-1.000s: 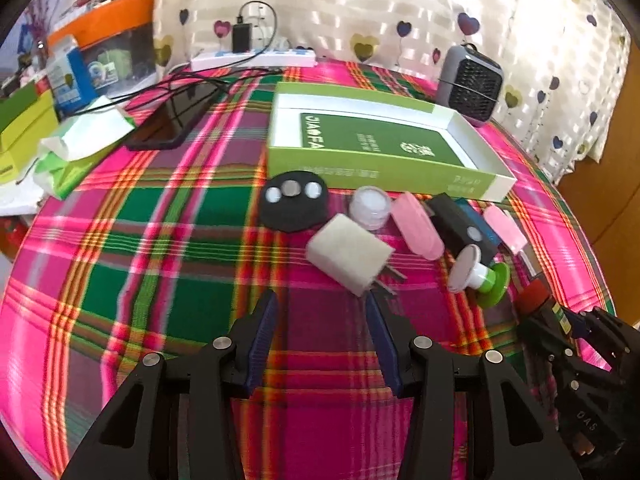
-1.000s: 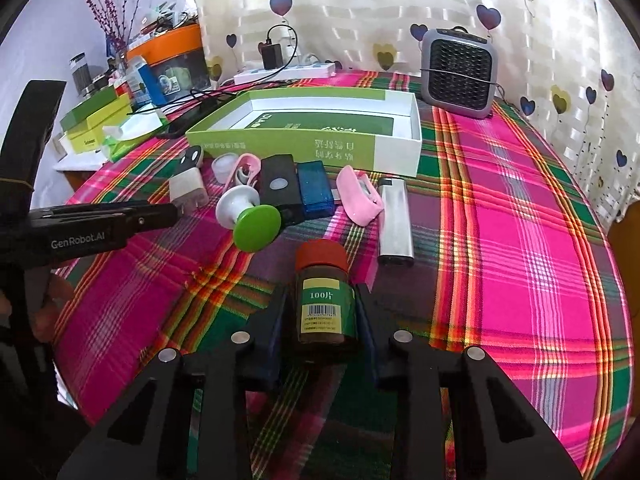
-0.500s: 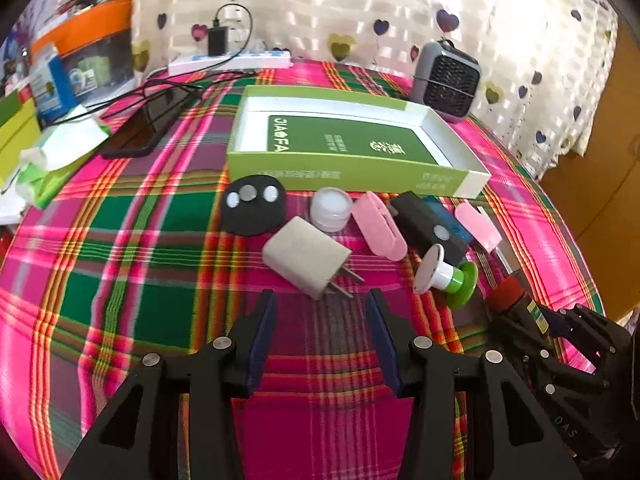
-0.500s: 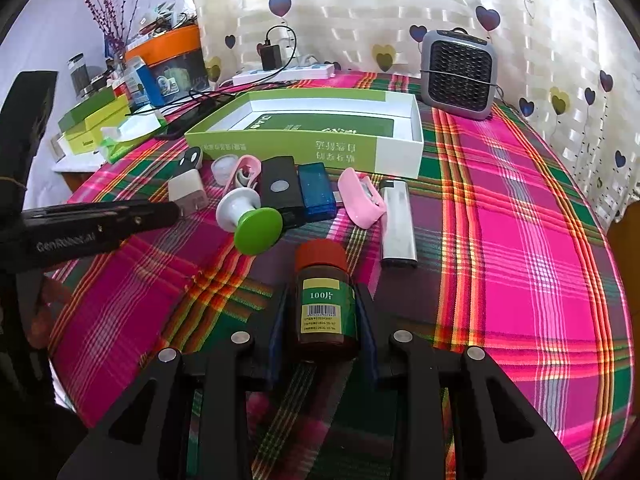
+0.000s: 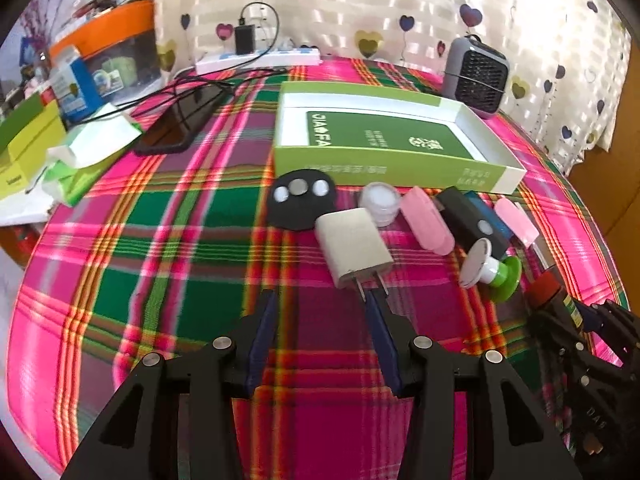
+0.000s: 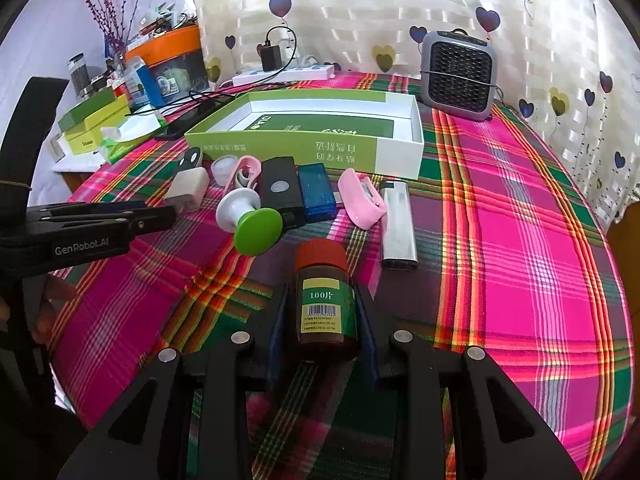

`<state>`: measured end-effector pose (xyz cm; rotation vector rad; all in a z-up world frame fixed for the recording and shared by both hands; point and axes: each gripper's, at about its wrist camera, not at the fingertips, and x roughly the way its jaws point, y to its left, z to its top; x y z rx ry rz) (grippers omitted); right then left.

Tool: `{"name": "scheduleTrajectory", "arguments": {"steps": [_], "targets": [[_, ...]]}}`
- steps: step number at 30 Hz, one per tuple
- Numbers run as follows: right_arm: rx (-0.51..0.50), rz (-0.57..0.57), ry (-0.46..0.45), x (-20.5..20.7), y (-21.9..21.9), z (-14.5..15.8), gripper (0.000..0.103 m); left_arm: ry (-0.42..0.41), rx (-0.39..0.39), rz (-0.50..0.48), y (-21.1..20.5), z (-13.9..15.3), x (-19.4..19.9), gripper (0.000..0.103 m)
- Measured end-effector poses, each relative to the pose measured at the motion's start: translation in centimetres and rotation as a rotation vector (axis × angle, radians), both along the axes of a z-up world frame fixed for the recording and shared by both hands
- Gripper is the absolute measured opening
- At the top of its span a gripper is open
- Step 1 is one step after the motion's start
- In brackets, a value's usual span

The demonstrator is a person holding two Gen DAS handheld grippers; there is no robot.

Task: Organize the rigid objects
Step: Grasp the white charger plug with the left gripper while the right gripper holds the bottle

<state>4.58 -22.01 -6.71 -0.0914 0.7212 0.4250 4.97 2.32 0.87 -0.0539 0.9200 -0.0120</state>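
My right gripper [image 6: 322, 296] is shut on a brown bottle [image 6: 326, 300] with a red cap and a green label, low over the plaid cloth. The bottle [image 5: 548, 296] also shows at the right edge of the left wrist view. My left gripper [image 5: 320, 312] stands open with nothing between its fingers, just short of a white charger [image 5: 352, 248] whose prongs point at it. Behind the charger, a black disc [image 5: 300, 198], a small clear jar [image 5: 380, 202], a pink case [image 5: 428, 220], a black box [image 5: 468, 220] and a green-and-white spool [image 5: 492, 270] lie in a row before the open green tray [image 5: 360, 168].
A blue box [image 6: 316, 190], a pink holder [image 6: 362, 196] and a silver lighter [image 6: 396, 224] lie right of the spool. At the back stand a grey heater [image 6: 460, 72] and a power strip [image 6: 284, 74]. A phone [image 5: 180, 124], tissues [image 5: 92, 148] and boxes crowd the left.
The left wrist view swayed slightly to one side and came back; the charger sits about where it was. The right gripper and its bottle have not moved.
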Motion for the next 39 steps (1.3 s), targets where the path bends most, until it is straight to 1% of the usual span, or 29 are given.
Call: {"name": "scheduleTrajectory", "arguments": {"steps": [3,5,9,11,13,18,21,22,25,27,31,39], "targets": [[-0.004,-0.002,-0.001,0.0,0.0,0.0,0.033,-0.004,-0.004,0.02,0.7,0.0,-0.2,0.045],[-0.007,-0.004,-0.002,0.0,0.0,0.0,0.033,-0.01,-0.021,0.028,1.3,0.1,-0.4,0.045],[-0.009,-0.012,-0.004,0.0,0.1,0.0,0.033,-0.018,-0.073,0.012,1.6,0.3,-0.8,0.045],[-0.011,-0.015,-0.005,0.0,0.2,0.0,0.033,-0.033,-0.114,-0.008,1.6,0.7,-1.2,0.045],[-0.011,-0.016,-0.005,0.0,0.3,0.0,0.033,-0.053,-0.129,-0.027,1.3,1.1,-1.3,0.045],[-0.007,-0.027,-0.003,0.0,0.3,0.1,0.033,-0.046,-0.109,-0.037,0.5,1.1,-0.2,0.045],[-0.008,-0.035,-0.001,0.0,0.4,0.1,0.033,-0.015,-0.07,-0.053,-0.1,0.5,0.8,0.045],[-0.008,-0.037,0.0,0.1,0.5,0.1,0.033,-0.004,-0.071,-0.055,-0.2,0.3,1.1,0.045],[-0.003,-0.045,0.003,0.3,0.5,0.1,0.033,-0.004,-0.072,-0.074,-0.5,0.3,1.8,0.045],[-0.002,-0.048,0.009,0.5,0.5,0.1,0.033,0.009,-0.055,-0.093,-1.0,0.0,2.4,0.045],[0.001,-0.049,0.022,0.9,0.5,0.3,0.033,0.01,-0.061,-0.106,-1.3,0.1,3.3,0.045],[-0.017,-0.061,0.031,1.8,0.5,0.4,0.033,-0.002,-0.04,-0.105,-1.5,-0.1,4.1,0.045]]}}
